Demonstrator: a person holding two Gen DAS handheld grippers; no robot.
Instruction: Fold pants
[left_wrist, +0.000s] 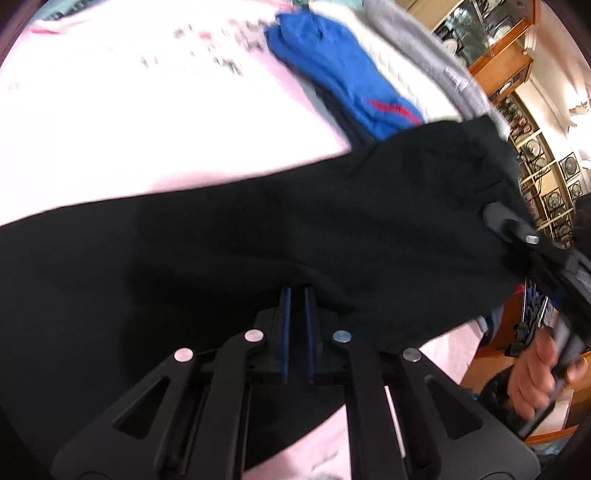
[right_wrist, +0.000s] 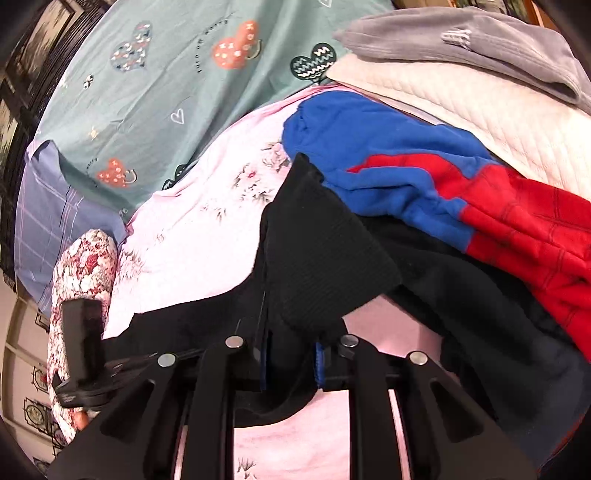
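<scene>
Two hand-held grippers, left (left_wrist: 297, 295) and right (right_wrist: 290, 350), are each clamped narrow on the black pants (left_wrist: 258, 229) spanning mid-frame above the pink bedsheet (left_wrist: 129, 122); I judge I'm mid-fold, next laying one end across.

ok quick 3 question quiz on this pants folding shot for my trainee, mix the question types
1. True or false: both grippers grip the black pants.
2. Which garment lies nearest the ribbed black cuff? A) grey top B) blue and red top C) white quilted piece
3. Fill in: the pants hang over a ____ floral sheet.

Key
1. True: the left gripper and right gripper each have black cloth between their fingers.
2. B, the blue and red top; the white quilted piece and grey top lie beyond it.
3. Pink.
</scene>
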